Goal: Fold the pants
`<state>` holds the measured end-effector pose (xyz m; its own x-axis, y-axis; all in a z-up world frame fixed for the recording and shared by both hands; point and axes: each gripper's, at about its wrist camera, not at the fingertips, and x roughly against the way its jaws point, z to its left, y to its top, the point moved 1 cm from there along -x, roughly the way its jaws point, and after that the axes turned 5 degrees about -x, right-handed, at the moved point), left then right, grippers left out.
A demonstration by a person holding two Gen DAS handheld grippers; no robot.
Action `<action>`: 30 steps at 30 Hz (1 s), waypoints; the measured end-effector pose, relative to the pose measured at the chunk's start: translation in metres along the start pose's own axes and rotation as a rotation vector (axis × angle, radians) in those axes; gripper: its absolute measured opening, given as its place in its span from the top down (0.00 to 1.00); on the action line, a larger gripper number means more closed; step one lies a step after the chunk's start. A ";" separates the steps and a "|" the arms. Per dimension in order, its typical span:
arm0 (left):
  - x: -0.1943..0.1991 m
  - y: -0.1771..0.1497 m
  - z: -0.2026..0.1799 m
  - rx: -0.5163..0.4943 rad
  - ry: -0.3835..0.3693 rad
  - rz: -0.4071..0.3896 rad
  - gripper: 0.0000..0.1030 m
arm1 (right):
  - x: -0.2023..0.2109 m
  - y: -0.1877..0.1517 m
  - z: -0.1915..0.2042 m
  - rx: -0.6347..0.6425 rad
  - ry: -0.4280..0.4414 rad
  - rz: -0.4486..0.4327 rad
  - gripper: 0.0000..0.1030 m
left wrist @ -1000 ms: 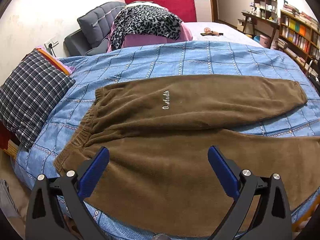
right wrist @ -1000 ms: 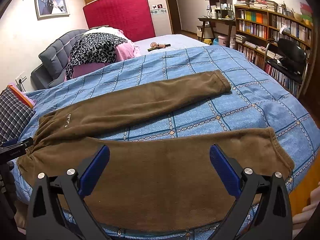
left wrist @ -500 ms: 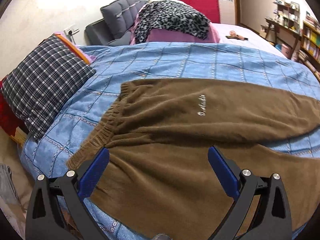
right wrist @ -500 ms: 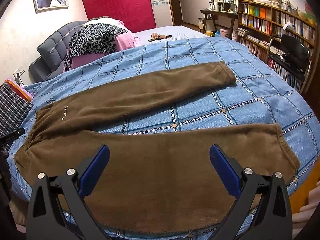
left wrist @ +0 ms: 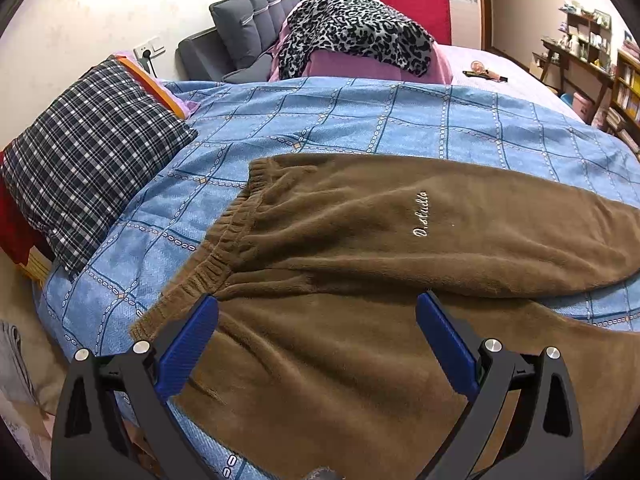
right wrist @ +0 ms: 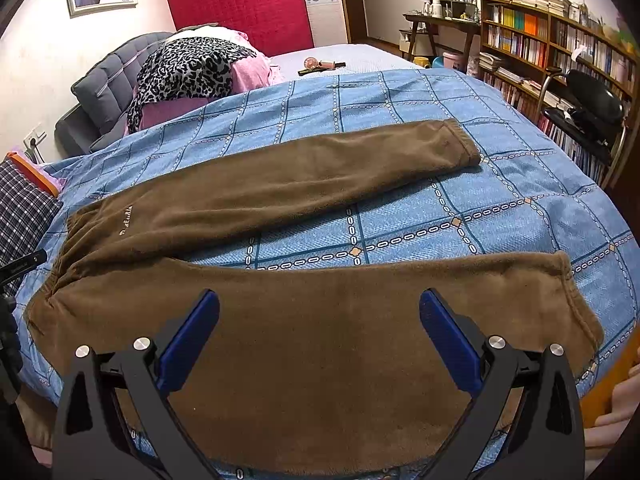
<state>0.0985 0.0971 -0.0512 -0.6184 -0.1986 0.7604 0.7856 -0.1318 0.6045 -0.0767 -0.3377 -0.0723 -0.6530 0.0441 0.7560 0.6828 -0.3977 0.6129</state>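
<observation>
While both sets of blue fingers (left wrist: 188,344) stand spread and grasp nothing, the left gripper (left wrist: 318,312) hangs above the waistband and the right gripper (right wrist: 320,308) above the near leg of the brown fleece pants (right wrist: 280,184), spread flat, legs apart, along the bed's (right wrist: 520,208) near edge.

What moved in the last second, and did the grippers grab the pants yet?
The left gripper swung toward the waistband. The right gripper barely shifted. Nothing was grabbed: both jaws stay open. The brown pants lie unchanged on the blue bedspread.
</observation>
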 end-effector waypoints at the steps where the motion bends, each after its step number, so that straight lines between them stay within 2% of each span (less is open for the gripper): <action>1: -0.001 0.000 0.000 0.001 0.002 0.002 0.05 | -0.001 0.000 0.001 0.001 0.000 0.004 0.02; 8: -0.014 0.005 0.007 0.006 0.024 0.014 0.05 | -0.009 -0.003 0.008 0.015 0.004 0.026 0.02; 18: -0.054 0.016 0.025 0.043 0.086 0.065 0.05 | -0.021 0.007 0.014 0.019 0.001 0.037 0.02; 30: -0.087 0.043 0.031 0.043 0.107 0.067 0.05 | -0.049 0.016 0.024 0.028 -0.011 0.075 0.02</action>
<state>0.1857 0.1385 -0.0836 -0.5574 -0.3085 0.7708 0.8219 -0.0734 0.5649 -0.0253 -0.3242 -0.0940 -0.5959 0.0247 0.8026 0.7389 -0.3744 0.5602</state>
